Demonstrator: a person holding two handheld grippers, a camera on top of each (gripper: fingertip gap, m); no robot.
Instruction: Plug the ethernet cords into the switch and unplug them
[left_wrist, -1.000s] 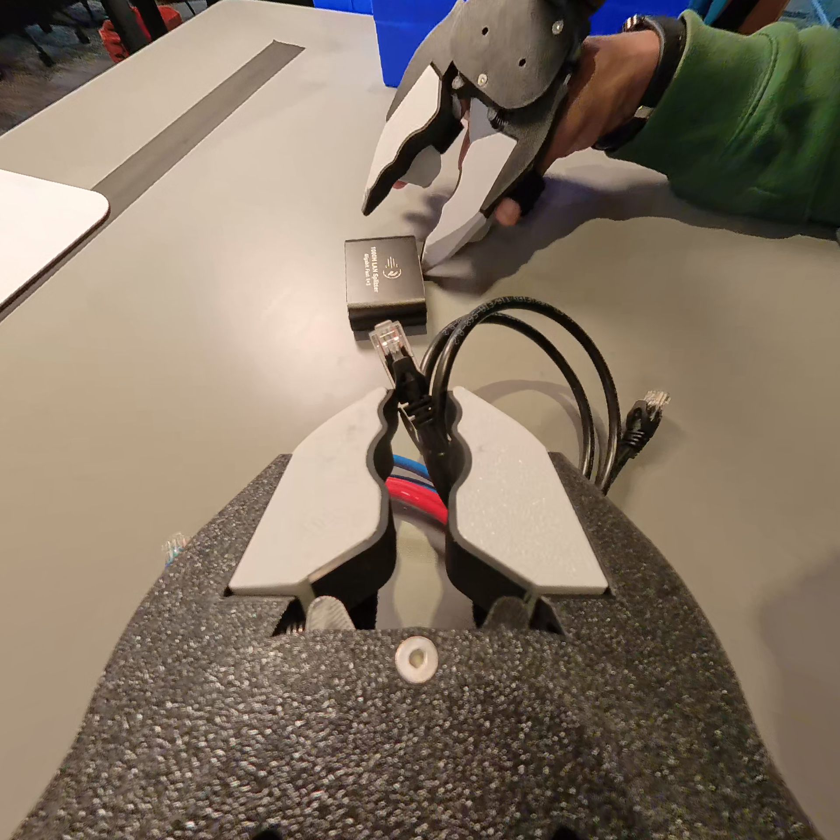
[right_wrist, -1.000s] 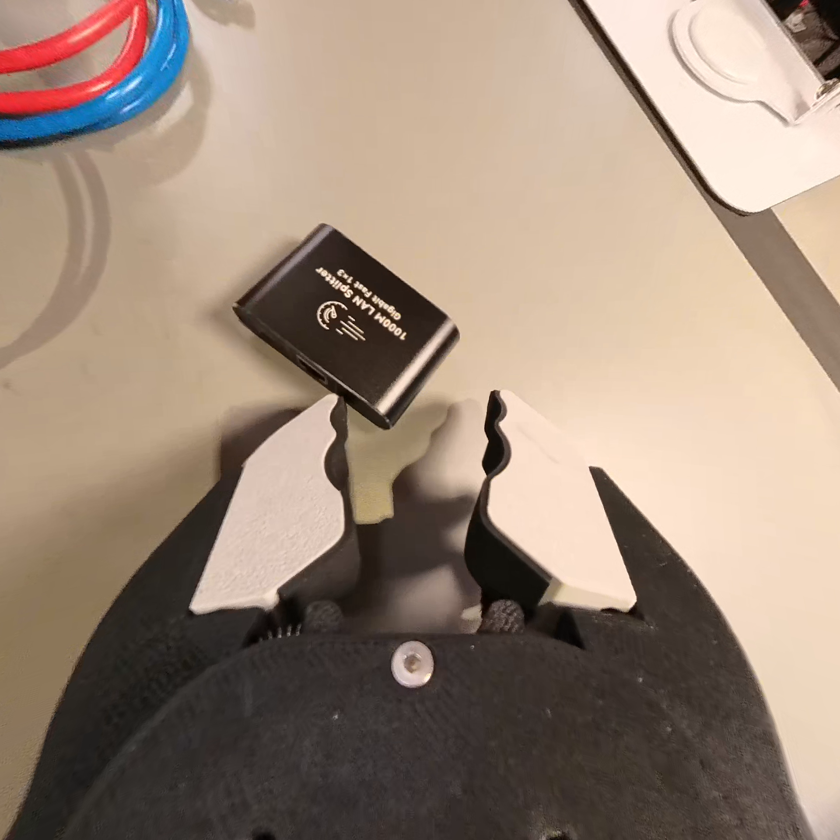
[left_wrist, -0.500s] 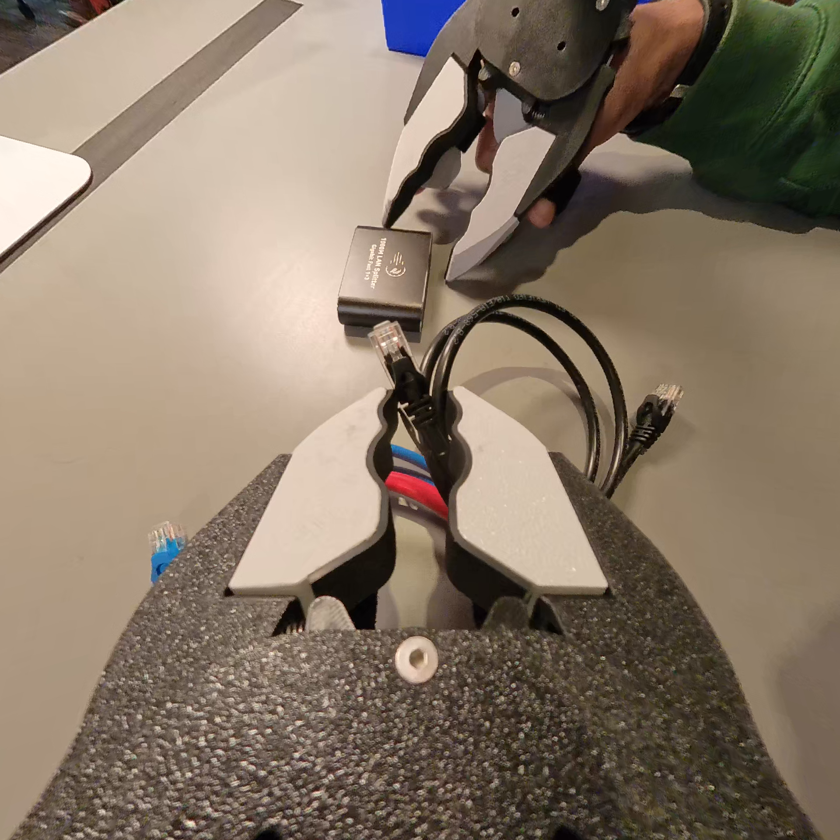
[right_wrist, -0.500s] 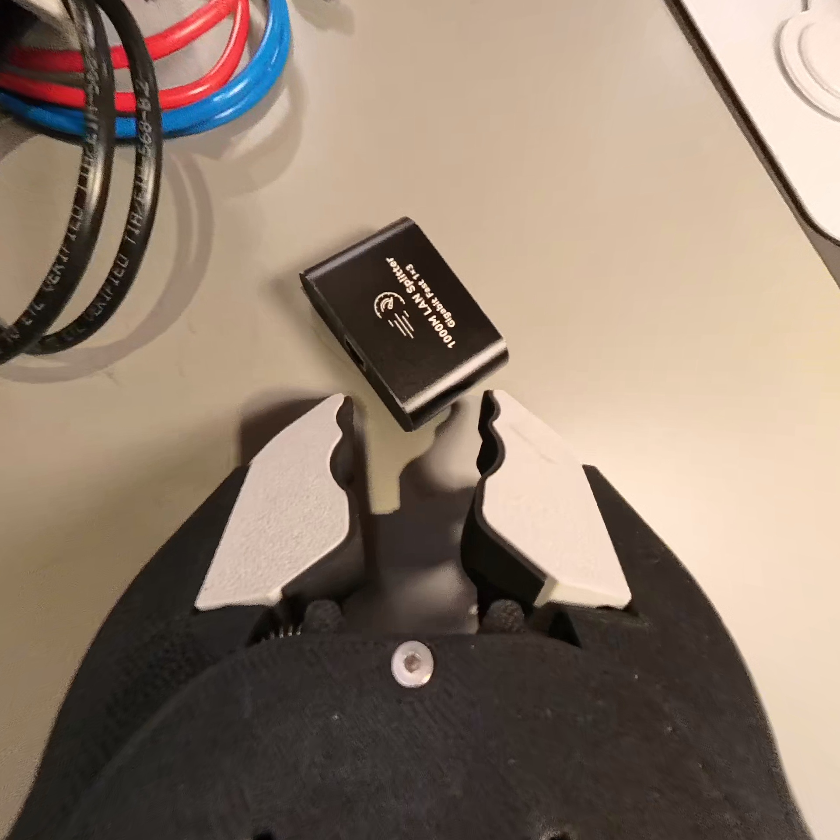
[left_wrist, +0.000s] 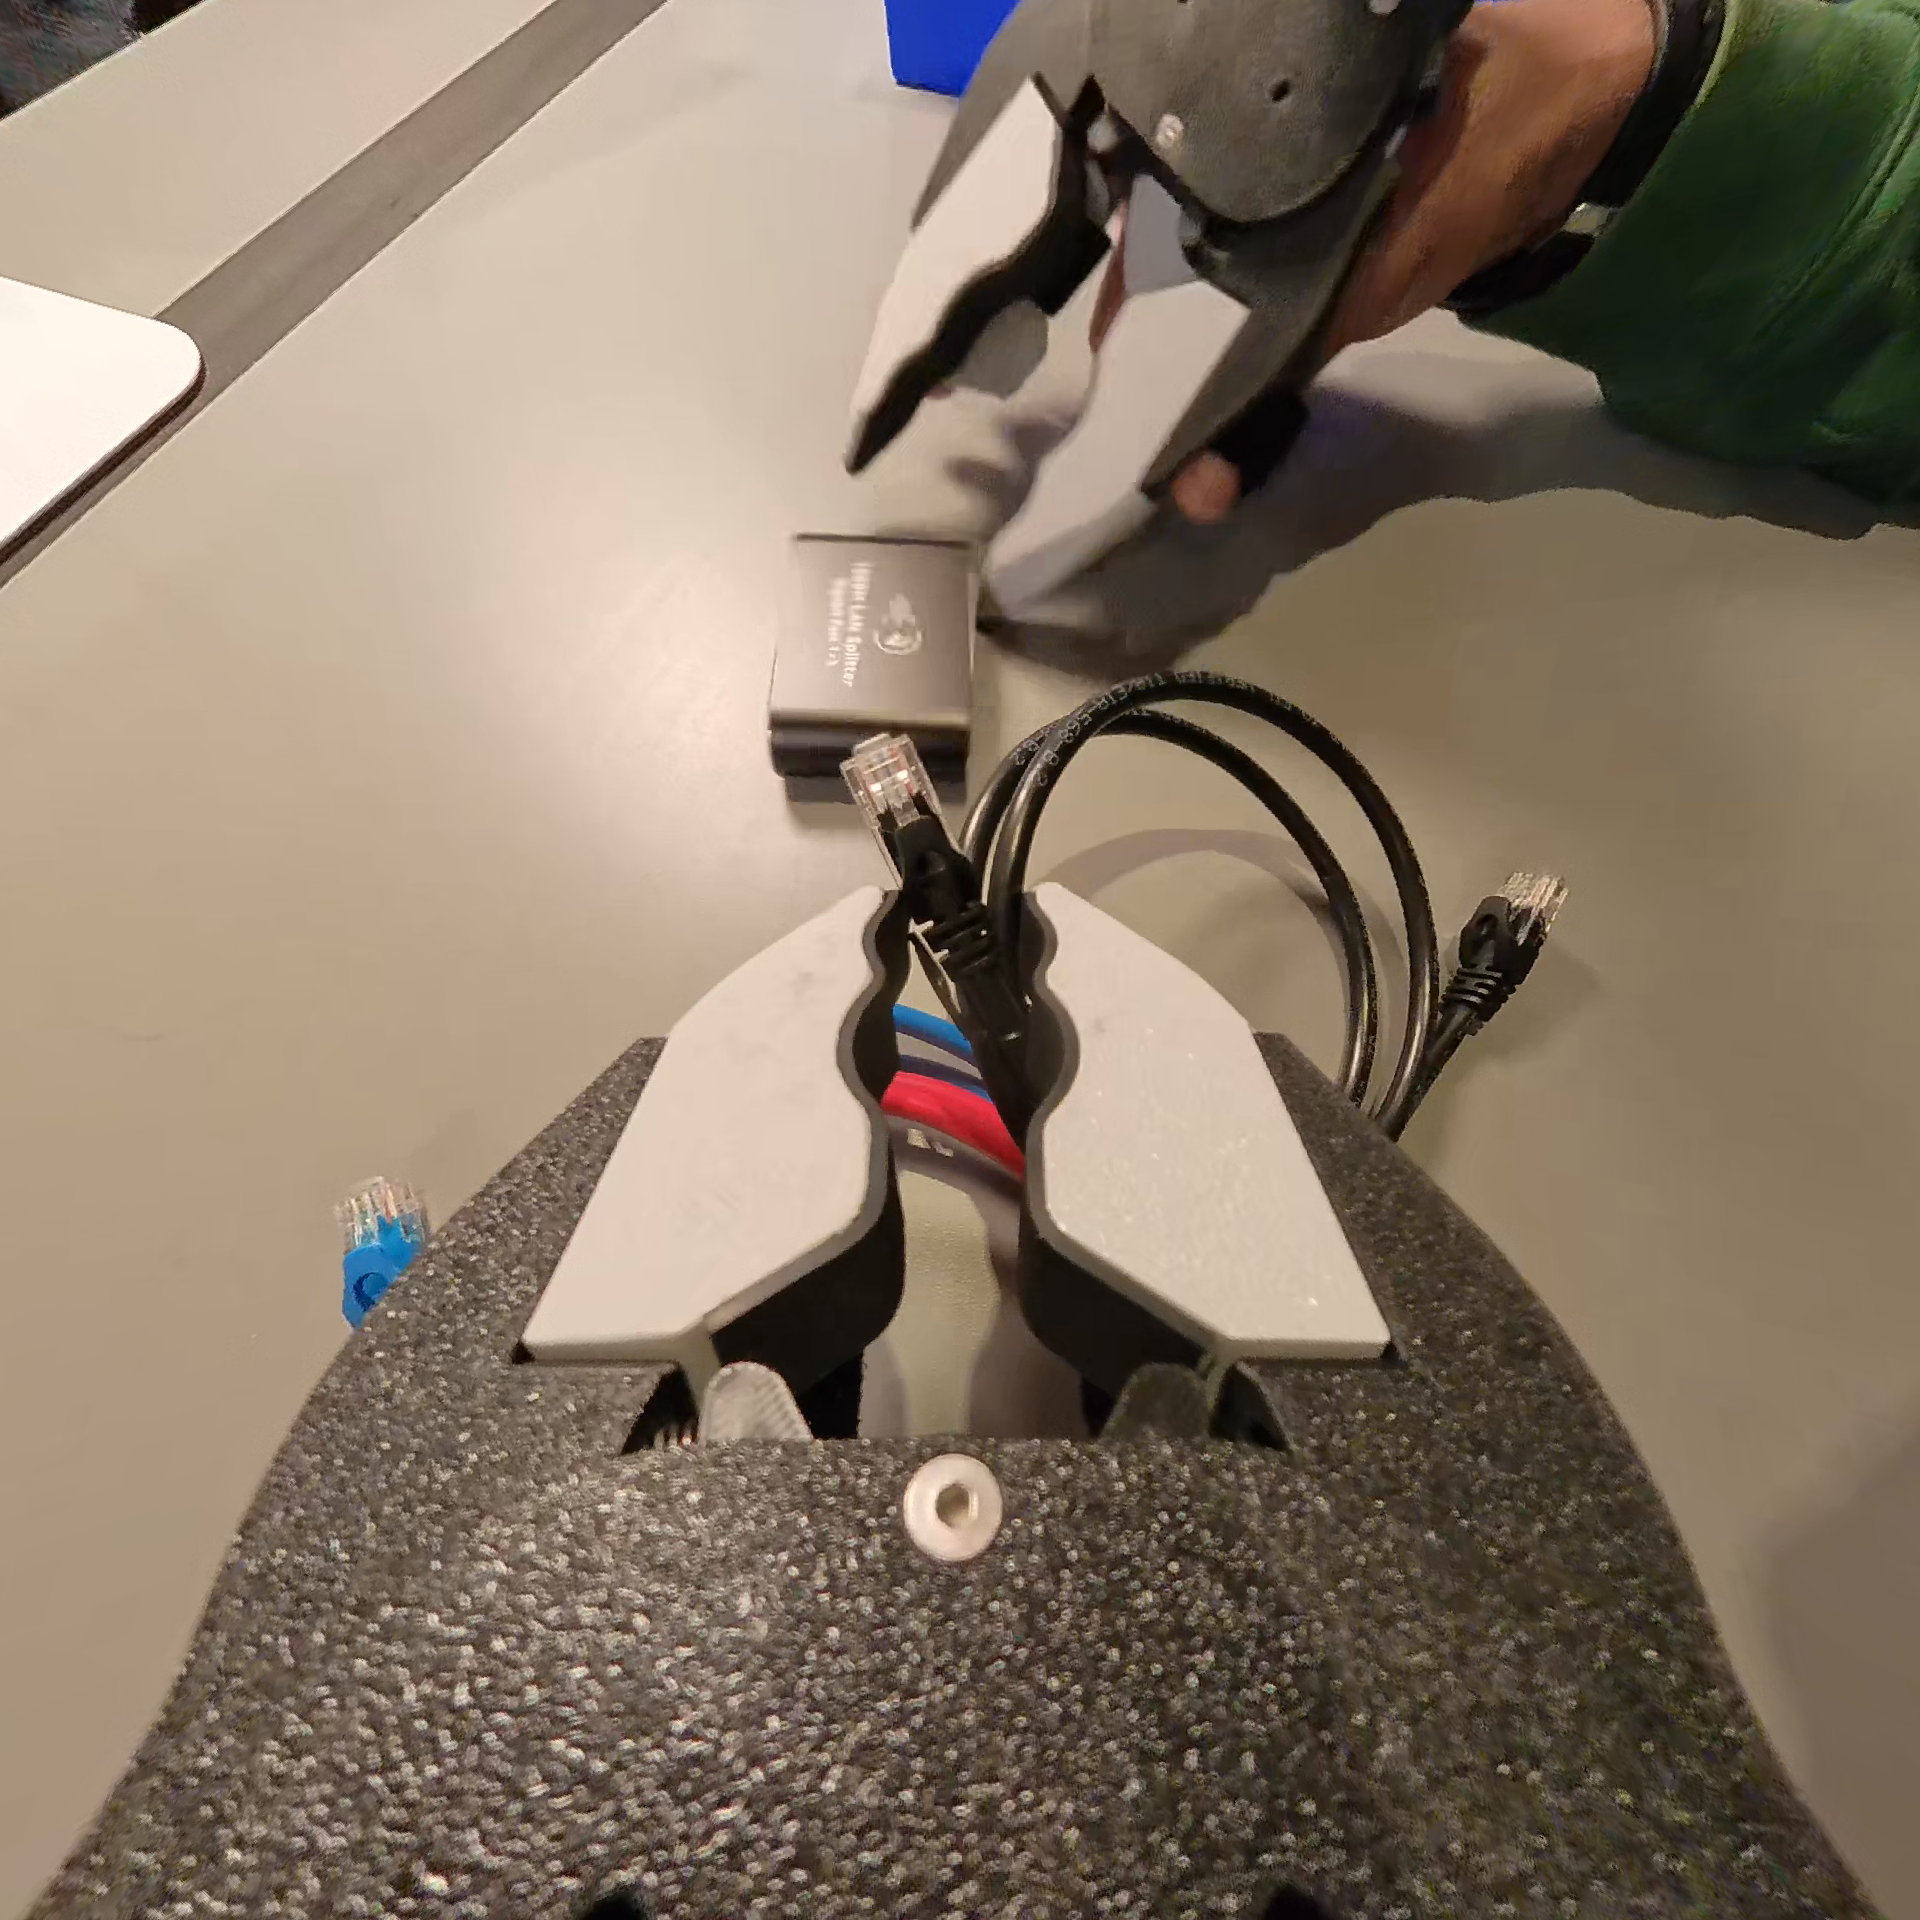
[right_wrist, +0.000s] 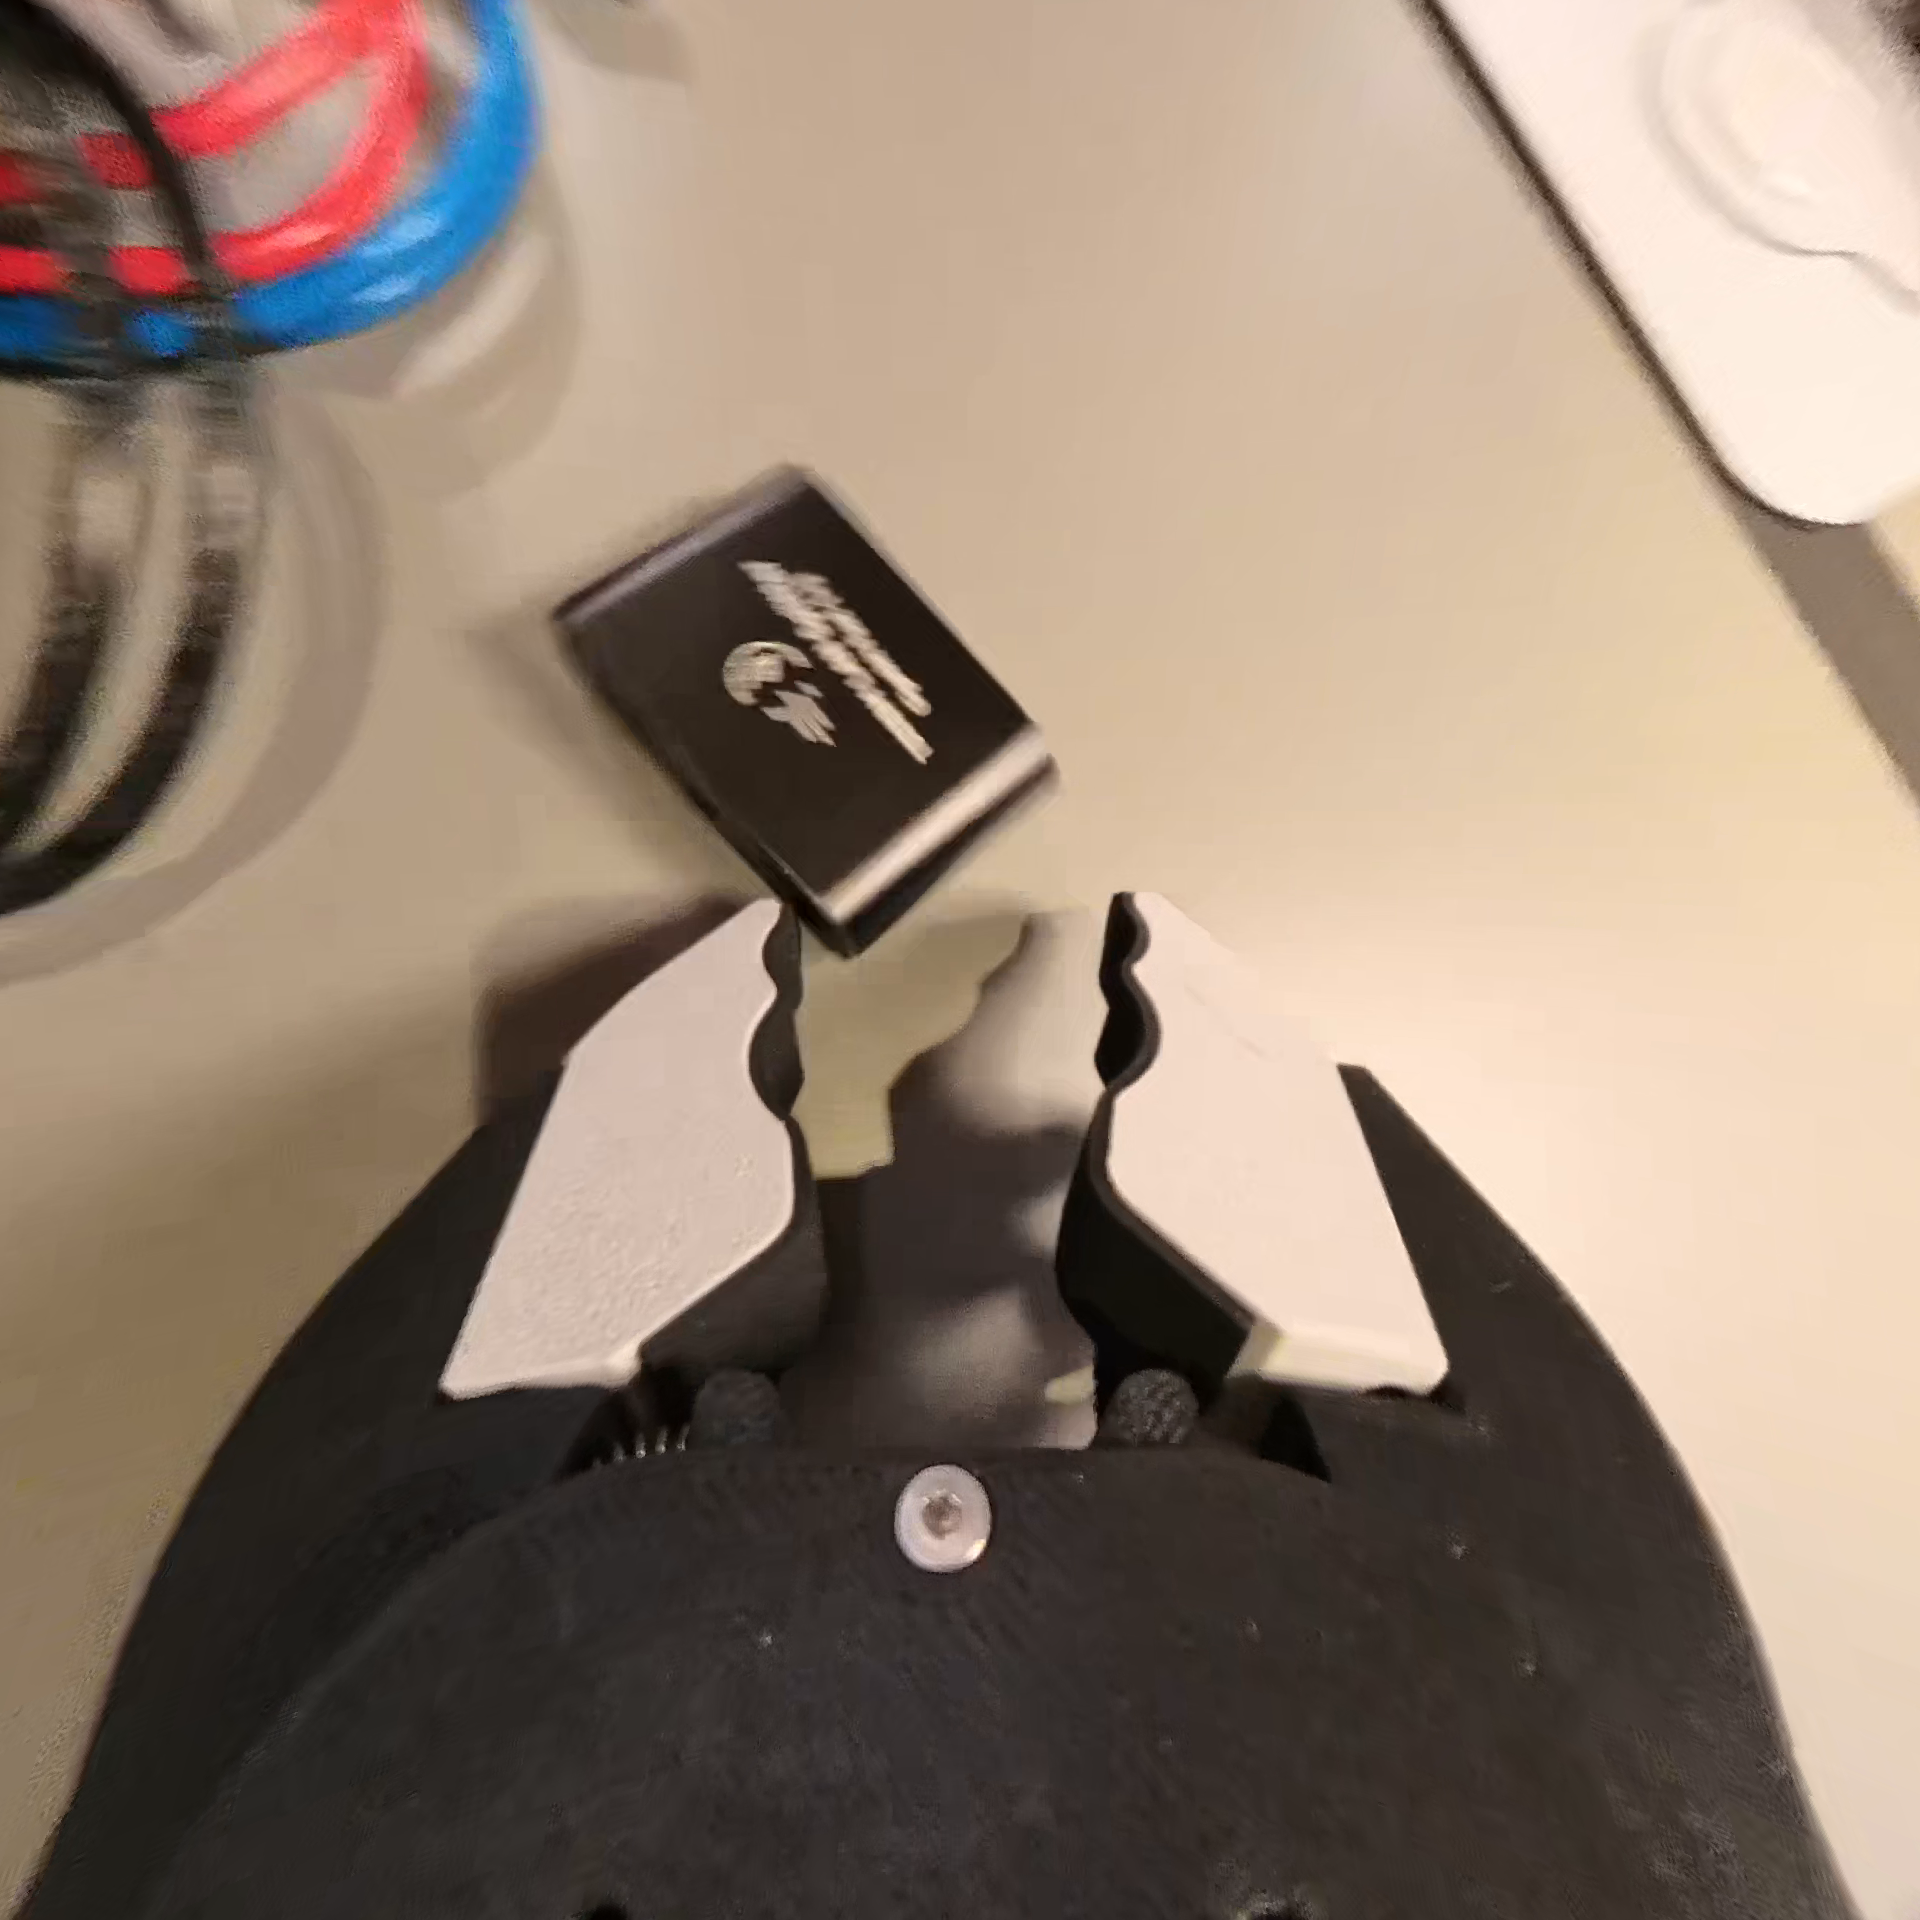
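Note:
The switch (left_wrist: 878, 634) is a small black box lying flat on the grey table; it also shows in the right wrist view (right_wrist: 800, 707). My left gripper (left_wrist: 956, 904) is shut on the black ethernet cord (left_wrist: 961, 935), whose clear plug (left_wrist: 888, 779) points at the switch's near side, a little short of it. The cord loops right to its other plug (left_wrist: 1507, 925). My right gripper (right_wrist: 945, 914) is open, its fingertips just behind the switch's far end; it also shows in the left wrist view (left_wrist: 987, 520), held by a hand in a green sleeve (left_wrist: 1787, 239).
Red and blue cords (right_wrist: 343, 239) lie coiled beyond the switch, under my left gripper (left_wrist: 935, 1101). A blue plug (left_wrist: 376, 1242) lies at the left. A white board (right_wrist: 1704, 239) lies at the table's side. A blue bin (left_wrist: 935, 42) stands at the far edge.
My right gripper has shifted along the switch's far end, and the switch has turned slightly on the table. My left gripper has kept the black plug close to the switch.

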